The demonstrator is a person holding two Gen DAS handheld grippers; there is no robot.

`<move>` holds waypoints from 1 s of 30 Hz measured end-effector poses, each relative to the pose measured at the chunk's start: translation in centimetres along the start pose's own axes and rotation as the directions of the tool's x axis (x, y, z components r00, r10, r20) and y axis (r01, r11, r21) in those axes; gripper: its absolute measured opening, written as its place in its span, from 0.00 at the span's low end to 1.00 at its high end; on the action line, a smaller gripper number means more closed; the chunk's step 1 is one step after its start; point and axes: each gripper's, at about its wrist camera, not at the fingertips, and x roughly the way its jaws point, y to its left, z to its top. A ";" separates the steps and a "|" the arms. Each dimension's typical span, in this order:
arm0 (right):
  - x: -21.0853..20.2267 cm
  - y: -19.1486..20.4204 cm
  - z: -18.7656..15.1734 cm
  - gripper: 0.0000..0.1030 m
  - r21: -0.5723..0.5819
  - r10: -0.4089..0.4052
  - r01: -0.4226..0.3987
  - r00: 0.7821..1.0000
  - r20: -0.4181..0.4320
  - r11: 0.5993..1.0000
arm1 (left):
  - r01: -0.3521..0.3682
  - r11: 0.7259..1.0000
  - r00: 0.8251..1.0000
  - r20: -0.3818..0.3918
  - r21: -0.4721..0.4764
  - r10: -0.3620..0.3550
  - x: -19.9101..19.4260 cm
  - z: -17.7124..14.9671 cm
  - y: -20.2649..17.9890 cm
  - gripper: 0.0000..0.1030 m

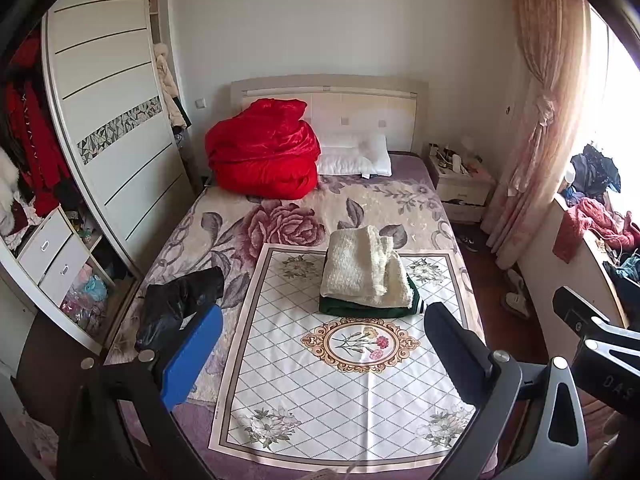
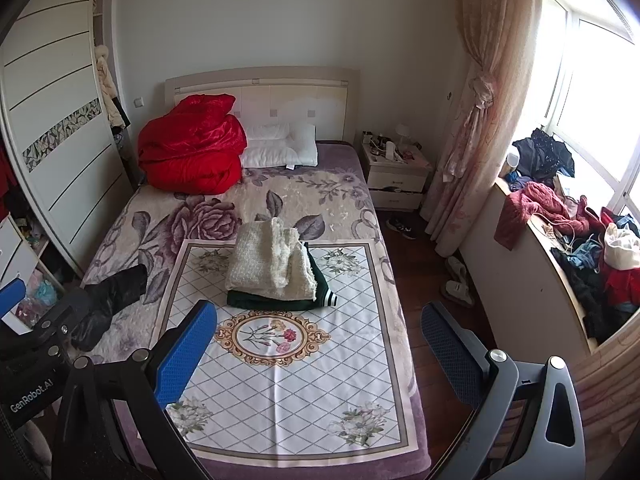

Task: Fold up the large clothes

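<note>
A folded cream fleece garment (image 1: 366,268) (image 2: 272,258) lies on top of a folded dark green garment (image 1: 372,307) (image 2: 280,300) on a white diamond-patterned cloth (image 1: 340,380) (image 2: 288,380) spread over the bed. A crumpled black garment (image 1: 176,304) (image 2: 108,300) lies at the bed's left edge. My left gripper (image 1: 320,356) is open and empty above the near end of the bed. My right gripper (image 2: 316,348) is open and empty, to the right of the left one. The left gripper's body shows at the left in the right wrist view (image 2: 36,344).
A red quilt (image 1: 262,152) (image 2: 192,148) and white pillow (image 1: 356,156) (image 2: 280,146) lie by the headboard. A wardrobe (image 1: 108,120) stands left. A nightstand (image 2: 396,176), curtain (image 2: 476,112) and a clothes-covered window ledge (image 2: 536,280) stand right. Shoes (image 2: 456,284) lie on the floor.
</note>
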 end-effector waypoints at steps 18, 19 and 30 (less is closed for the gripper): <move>-0.2 0.1 0.0 1.00 0.000 -0.001 0.001 1.000 0.004 1.000 | 0.000 1.000 1.000 0.009 -0.011 0.000 -0.4 0.2 -0.1 1.00; -0.3 0.1 -0.1 1.00 0.000 -0.003 0.003 1.000 0.004 1.000 | -0.001 1.000 1.000 0.009 -0.012 0.001 -0.5 0.3 -0.2 1.00; -0.3 0.2 -0.2 1.00 0.002 -0.004 0.004 1.000 0.006 1.000 | -0.004 1.000 1.000 0.012 -0.016 0.005 -0.7 0.3 -0.1 1.00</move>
